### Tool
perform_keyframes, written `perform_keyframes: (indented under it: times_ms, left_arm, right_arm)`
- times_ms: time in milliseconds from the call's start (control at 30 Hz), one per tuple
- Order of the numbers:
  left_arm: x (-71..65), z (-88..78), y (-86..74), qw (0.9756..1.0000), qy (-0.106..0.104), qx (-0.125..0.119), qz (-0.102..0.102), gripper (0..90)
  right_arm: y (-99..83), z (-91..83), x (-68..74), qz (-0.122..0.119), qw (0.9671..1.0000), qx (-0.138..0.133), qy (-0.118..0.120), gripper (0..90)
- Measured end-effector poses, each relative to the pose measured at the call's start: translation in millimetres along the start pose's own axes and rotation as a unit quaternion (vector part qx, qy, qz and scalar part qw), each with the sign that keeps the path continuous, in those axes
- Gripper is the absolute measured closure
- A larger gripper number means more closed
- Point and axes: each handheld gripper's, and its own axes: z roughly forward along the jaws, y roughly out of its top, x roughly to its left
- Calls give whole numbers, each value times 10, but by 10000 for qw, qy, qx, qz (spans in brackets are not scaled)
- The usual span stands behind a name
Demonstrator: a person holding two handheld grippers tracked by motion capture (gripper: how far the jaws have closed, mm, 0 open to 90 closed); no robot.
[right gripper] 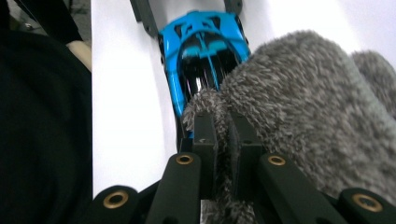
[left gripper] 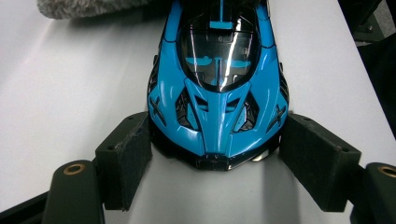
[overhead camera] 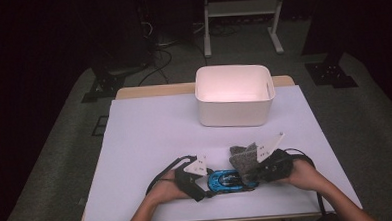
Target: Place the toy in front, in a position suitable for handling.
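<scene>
A blue toy car (overhead camera: 227, 181) lies on the white sheet near the front edge, between my two grippers. My left gripper (overhead camera: 206, 182) has its pads (left gripper: 136, 151) against both sides of the car's nose (left gripper: 217, 93), so it is shut on the car. A grey fuzzy cloth (overhead camera: 243, 158) rests over the car's other end. My right gripper (overhead camera: 253, 174) is shut on a fold of that cloth (right gripper: 308, 107), and in the right gripper view its jaws (right gripper: 223, 119) are pinched together with the car (right gripper: 196, 32) just beyond.
A white plastic bin (overhead camera: 235, 114) stands open at the back centre of the white sheet (overhead camera: 150, 132). A white frame (overhead camera: 239, 8) stands on the floor behind the table. The person's lap is dark at the left of the right gripper view.
</scene>
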Motion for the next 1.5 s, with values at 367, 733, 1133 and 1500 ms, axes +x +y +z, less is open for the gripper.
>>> perform_keyframes:
  times_ms: [367, 733, 1133, 1500]
  left_arm:
    - [0, 0, 3, 10000, -3, 12, 4, 253]
    - [-1, -1, 4, 10000, 2, 28, 19, 254]
    - [-16, 4, 37, 9998, 16, 171, 77, 227]
    - [23, -84, 55, 9994, -268, 208, -108, 199]
  right_arm:
    - [337, 231, -93, -170, 9997, -159, 79, 822]
    - [207, 113, -156, -7, 9999, -51, 88, 821]
    - [-124, 5, 0, 224, 9991, -313, 202, 820]
    - [-181, 58, 47, 154, 9991, -346, 162, 825]
